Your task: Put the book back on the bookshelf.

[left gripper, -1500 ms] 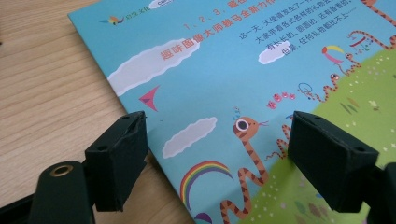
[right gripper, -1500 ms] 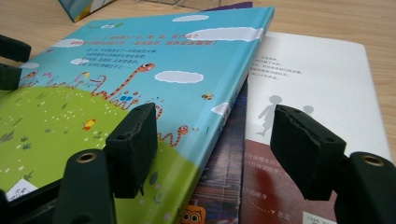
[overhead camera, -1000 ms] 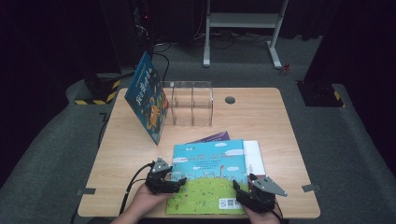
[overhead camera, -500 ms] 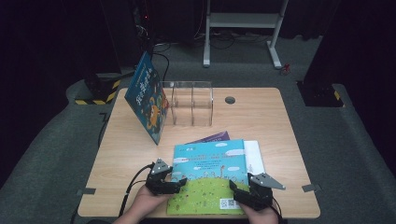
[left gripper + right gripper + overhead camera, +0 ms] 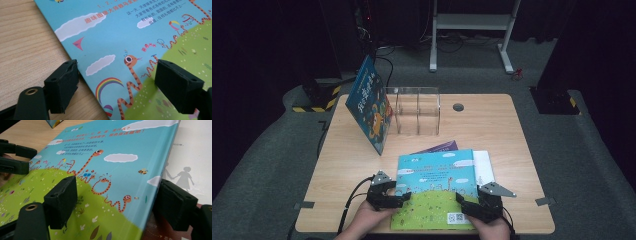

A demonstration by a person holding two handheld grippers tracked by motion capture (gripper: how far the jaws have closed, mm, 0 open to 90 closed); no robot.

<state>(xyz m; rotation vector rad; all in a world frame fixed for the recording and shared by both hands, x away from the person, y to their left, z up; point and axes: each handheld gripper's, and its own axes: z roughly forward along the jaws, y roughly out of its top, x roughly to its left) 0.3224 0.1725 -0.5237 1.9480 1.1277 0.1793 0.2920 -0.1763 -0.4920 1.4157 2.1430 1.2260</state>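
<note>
Now the picture book [image 5: 436, 187] lies flat on the near middle of the desk [image 5: 492, 125], on top of a purple book [image 5: 439, 148] and a white book [image 5: 483, 165]. At its near left corner the left hand-held gripper [image 5: 404, 196] straddles the cover's left edge, jaws wide, one over the wood and one over the cover, neither pressing on it. At the near right corner the right hand-held gripper [image 5: 461, 201] has just been opening; its jaws stand wide on either side of the book's right edge, not clamped. Farther back on the left, another blue book [image 5: 369, 105] leans against a clear divider rack [image 5: 418, 111].
</note>
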